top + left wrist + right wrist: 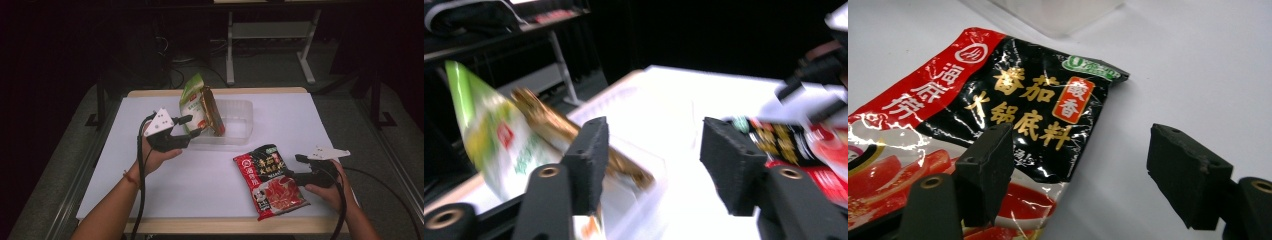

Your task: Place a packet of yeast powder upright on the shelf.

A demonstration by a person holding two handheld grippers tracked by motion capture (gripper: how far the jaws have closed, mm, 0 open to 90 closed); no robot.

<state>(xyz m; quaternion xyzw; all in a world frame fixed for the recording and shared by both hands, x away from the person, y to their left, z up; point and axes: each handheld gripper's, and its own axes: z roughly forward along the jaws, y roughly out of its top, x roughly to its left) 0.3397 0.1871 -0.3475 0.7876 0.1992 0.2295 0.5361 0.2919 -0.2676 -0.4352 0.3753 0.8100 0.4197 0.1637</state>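
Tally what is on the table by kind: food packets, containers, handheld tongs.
Food packets: 3, green packet, gold packet, red-and-black packet
Containers: 1, clear plastic tub
Tongs: 2, left tongs, right tongs, both open and holding nothing
Total: 6

The tabletop [165, 195] is covered by a white sheet, with a strip of light wood showing along its near and far edges. Light falls brightly on it, while the room around is dark. Grey carpet [345, 120] lies on the floor at both sides and beyond the far edge. Past that edge stands a white desk frame [270, 37] on two legs, and black cables [175, 75] lie on the floor near its left leg.
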